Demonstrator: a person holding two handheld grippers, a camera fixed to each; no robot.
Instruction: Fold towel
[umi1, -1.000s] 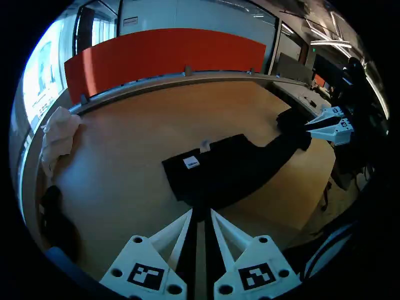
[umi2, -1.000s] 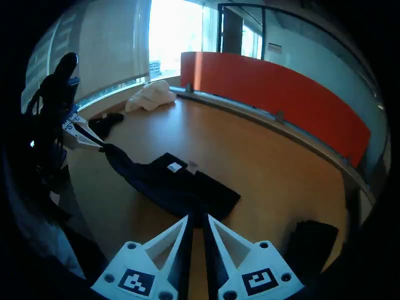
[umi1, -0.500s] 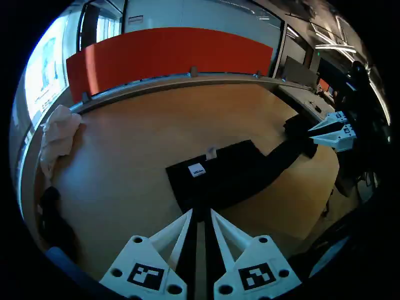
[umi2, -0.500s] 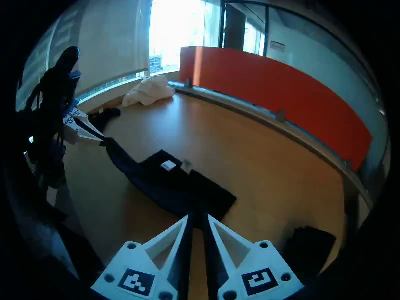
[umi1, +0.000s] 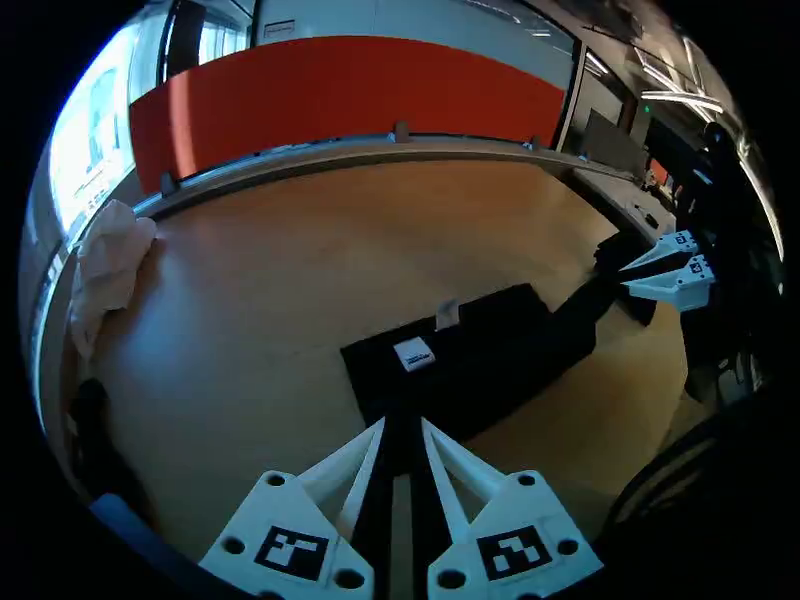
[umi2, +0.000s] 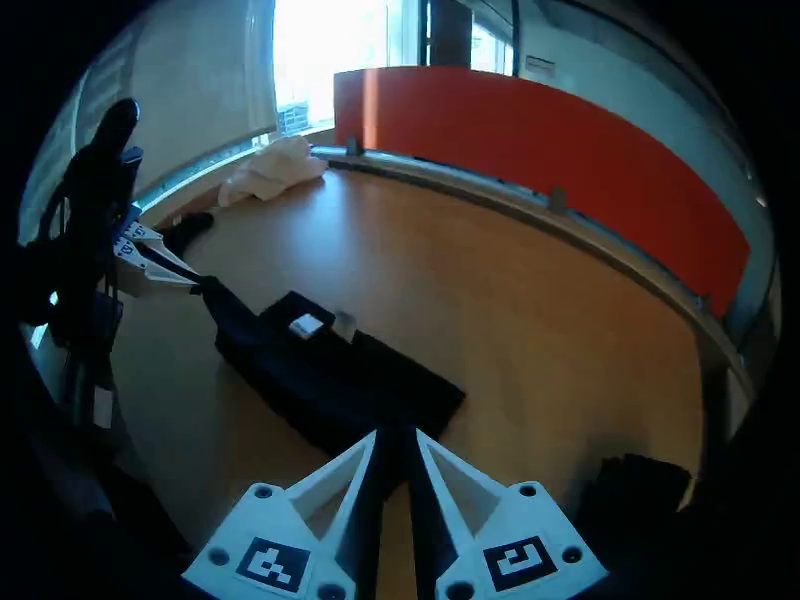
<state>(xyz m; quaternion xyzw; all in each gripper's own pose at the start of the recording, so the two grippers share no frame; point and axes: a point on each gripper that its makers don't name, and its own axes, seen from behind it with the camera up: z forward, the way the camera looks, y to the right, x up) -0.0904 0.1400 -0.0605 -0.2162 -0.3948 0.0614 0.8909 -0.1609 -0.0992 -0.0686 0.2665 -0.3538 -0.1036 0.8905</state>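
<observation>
Left gripper view: the left gripper (umi1: 405, 440) has its 2 fingers pressed together on 1 corner of the black towel (umi1: 490, 350). The towel lies partly flat on the wooden table (umi1: 250, 290), with a white label (umi1: 412, 354) facing up. Right gripper view: the right gripper (umi2: 393, 440) is clamped on another corner. The towel edge between the 2 grippers is raised off the table.
</observation>
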